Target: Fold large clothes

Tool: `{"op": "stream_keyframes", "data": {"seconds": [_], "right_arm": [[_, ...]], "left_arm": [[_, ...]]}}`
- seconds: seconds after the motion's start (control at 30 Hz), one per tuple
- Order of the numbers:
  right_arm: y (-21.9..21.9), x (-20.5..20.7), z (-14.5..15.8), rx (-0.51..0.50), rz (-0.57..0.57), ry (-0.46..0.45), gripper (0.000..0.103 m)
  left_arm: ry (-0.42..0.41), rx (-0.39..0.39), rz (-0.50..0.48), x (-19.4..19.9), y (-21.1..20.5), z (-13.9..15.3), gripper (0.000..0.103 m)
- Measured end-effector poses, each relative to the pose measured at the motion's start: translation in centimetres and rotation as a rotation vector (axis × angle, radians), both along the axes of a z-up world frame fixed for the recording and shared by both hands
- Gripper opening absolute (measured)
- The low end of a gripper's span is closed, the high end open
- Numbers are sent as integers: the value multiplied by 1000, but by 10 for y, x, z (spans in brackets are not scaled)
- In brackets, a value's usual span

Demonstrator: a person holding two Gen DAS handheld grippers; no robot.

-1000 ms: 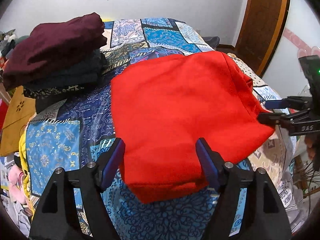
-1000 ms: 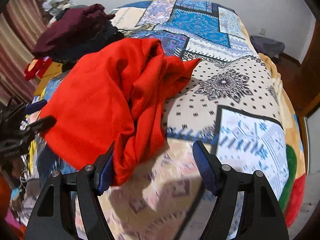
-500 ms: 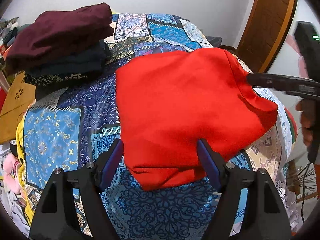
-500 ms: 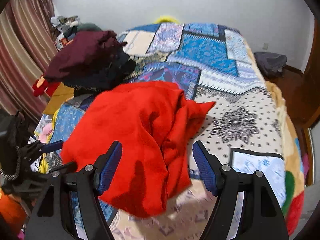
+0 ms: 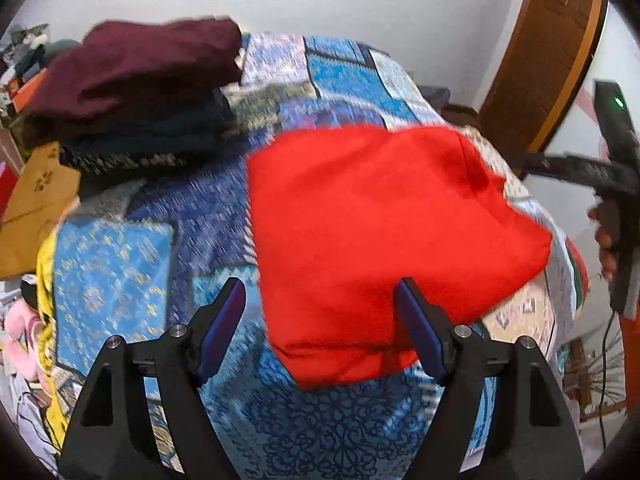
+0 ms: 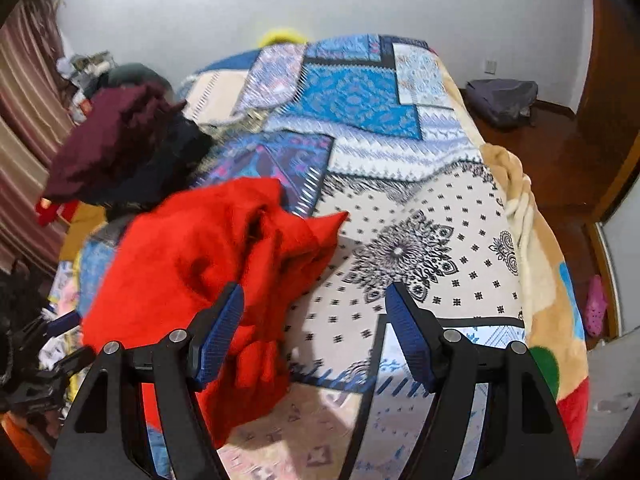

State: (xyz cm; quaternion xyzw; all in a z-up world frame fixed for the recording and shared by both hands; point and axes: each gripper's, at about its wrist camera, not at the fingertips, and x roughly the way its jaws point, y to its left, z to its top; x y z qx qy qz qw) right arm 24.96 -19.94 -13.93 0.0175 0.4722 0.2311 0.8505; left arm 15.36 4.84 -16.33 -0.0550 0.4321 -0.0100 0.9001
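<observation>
A red garment (image 5: pixel 372 232) lies folded on the patterned bedspread (image 5: pixel 120 272), smooth on top in the left wrist view. In the right wrist view its side (image 6: pixel 208 264) is bunched and creased. My left gripper (image 5: pixel 320 316) is open and empty, held above the garment's near edge. My right gripper (image 6: pixel 314 320) is open and empty, above the garment's right side and the white dotted part of the bedspread (image 6: pixel 440 248). The right gripper also shows at the right edge of the left wrist view (image 5: pixel 576 168).
A stack of folded dark clothes, maroon on top (image 5: pixel 132 76), sits at the bed's left (image 6: pixel 116 140). A yellow cloth (image 5: pixel 36 200) lies beside it. A wooden door (image 5: pixel 552 40) is at the right. A grey bag (image 6: pixel 504 100) lies on the floor.
Both grippers have pulled back and up from the red garment. The garment lies still on the bed and looks farther away in both views.
</observation>
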Motion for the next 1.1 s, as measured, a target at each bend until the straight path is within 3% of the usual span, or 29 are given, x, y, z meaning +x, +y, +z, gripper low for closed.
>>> {"op": "stream_keyframes", "data": {"seconds": [0.13, 0.27, 0.43, 0.6, 0.73, 0.83, 1.0, 1.07, 1.1], "right_arm": [[13, -17, 15, 52, 76, -21, 70], [36, -21, 4, 82, 158, 22, 70], [49, -8, -35, 63, 152, 136, 70], [35, 21, -69, 146, 70, 288, 70], [40, 42, -79, 192, 97, 347, 73], [51, 54, -86, 193, 122, 379, 80], [66, 61, -94, 185, 163, 408, 80], [66, 61, -93, 195, 164, 411, 75], [63, 59, -92, 219, 163, 417, 63]], "left_arm": [[-45, -7, 49, 14, 16, 17, 77], [6, -84, 64, 37, 36, 9, 77], [187, -323, 70, 68, 62, -37, 77], [283, -587, 79, 87, 80, -72, 77], [341, -729, 71, 104, 85, -92, 79], [349, -777, 49, 115, 84, -96, 79], [351, -816, 26, 125, 77, -99, 79], [341, -798, 24, 127, 75, -96, 74], [332, -777, 21, 126, 73, -93, 69]]}}
